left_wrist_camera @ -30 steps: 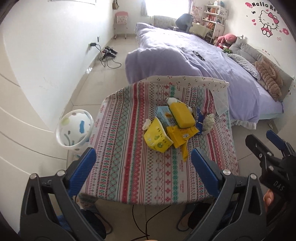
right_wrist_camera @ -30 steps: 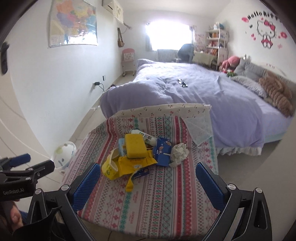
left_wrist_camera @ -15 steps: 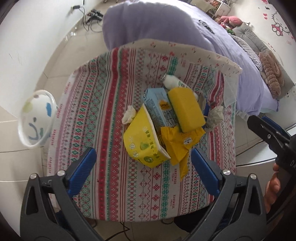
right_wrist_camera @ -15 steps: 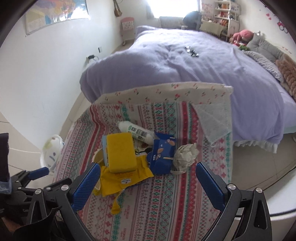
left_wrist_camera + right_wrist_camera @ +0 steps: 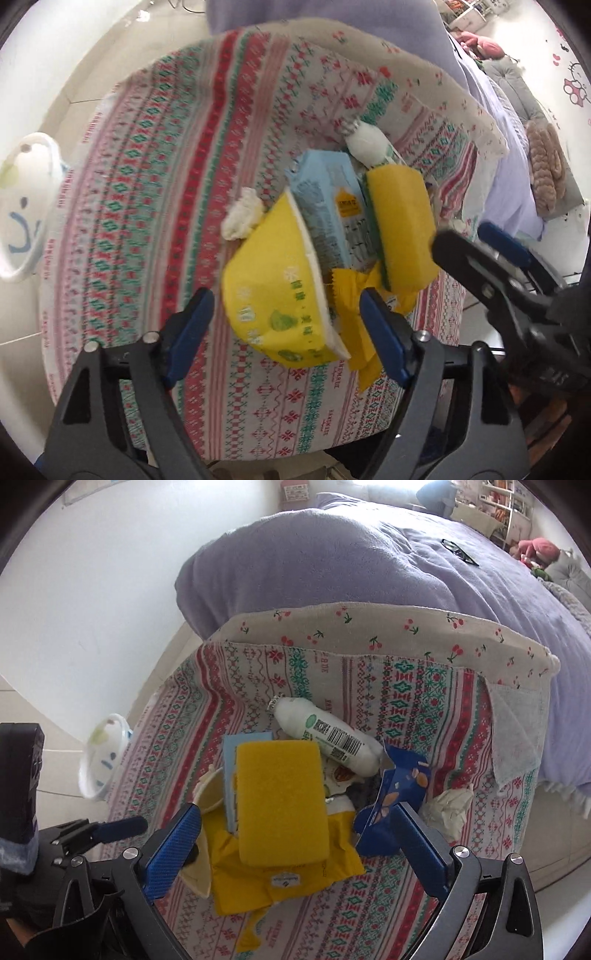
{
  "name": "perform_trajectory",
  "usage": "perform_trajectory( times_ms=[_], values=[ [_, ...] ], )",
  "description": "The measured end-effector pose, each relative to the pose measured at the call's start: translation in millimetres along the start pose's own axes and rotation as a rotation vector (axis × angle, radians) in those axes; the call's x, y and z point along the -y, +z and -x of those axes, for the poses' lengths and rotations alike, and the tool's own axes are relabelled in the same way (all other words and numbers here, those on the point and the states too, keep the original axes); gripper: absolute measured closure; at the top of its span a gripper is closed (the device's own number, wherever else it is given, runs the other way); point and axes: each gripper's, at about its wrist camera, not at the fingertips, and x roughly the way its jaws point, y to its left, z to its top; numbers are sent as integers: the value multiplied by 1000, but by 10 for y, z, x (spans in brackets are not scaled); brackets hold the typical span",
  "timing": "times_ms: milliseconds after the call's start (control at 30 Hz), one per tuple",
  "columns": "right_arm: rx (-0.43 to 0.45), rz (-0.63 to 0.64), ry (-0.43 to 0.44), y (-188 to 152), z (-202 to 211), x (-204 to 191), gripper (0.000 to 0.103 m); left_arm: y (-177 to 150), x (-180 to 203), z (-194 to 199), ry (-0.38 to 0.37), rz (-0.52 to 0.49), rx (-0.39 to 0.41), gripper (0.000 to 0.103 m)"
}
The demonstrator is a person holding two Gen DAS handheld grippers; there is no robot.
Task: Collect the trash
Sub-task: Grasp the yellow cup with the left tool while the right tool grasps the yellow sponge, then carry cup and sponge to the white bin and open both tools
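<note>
On the striped red-and-green woven tablecloth (image 5: 155,192) the trash lies heaped at centre. Our left gripper (image 5: 284,325) has just been closing, its jaws unclenched astride the yellow paper bowl (image 5: 273,295) at six o'clock; we should centre before squeezing. Our right gripper (image 5: 295,845), spread and empty, straddles the yellow rectangular sponge (image 5: 280,797); the white plastic bottle (image 5: 328,734) lies at one o'clock.

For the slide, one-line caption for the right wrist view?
Open right gripper poised above a yellow sponge atop a trash pile, white bottle and blue wrapper beside, on a patterned tablecloth.
</note>
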Motion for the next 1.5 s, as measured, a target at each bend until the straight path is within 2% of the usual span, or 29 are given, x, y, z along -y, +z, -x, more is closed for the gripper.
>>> perform_trajectory(
  times_ms=[100,167,300,367,400,600,667,867,1000,1100,1333,1400,1500],
  values=[
    [-12,-4,-34,68,-133,6,3,-17,115,-55,28,-51,-10,42],
    [-33,-35,-18,83,-222,49,10,-32,132,-91,55,-70,-34,64],
    [-65,-56,3,93,-327,81,19,-44,111,-71,42,-71,-31,74],
    [-72,-47,20,87,-345,59,25,-44,99,-7,41,-76,-34,92],
    [-76,-47,30,71,-350,45,33,-51,79,20,37,-77,-37,93],
    [-92,-54,56,23,-432,-22,44,-47,-85,254,18,-71,-54,97],
    [-68,-46,49,45,-368,-45,45,-57,-142,335,-3,-64,-62,98],
    [-27,-60,40,119,-246,-85,47,-18,-345,642,-7,-78,-19,98],
    [-23,-76,54,171,-266,-168,48,-34,-434,848,-9,-60,-18,98],
    [2,-72,76,214,-199,-249,48,-15,-565,1017,-5,-38,14,98],
    [20,-18,116,347,-271,-625,48,252,-1409,1369,12,127,110,98],
    [22,14,121,443,-337,-811,48,308,-1745,1466,63,171,155,98],
    [18,50,130,564,-484,-1105,48,336,-2202,1557,156,248,182,98]
  ],
)
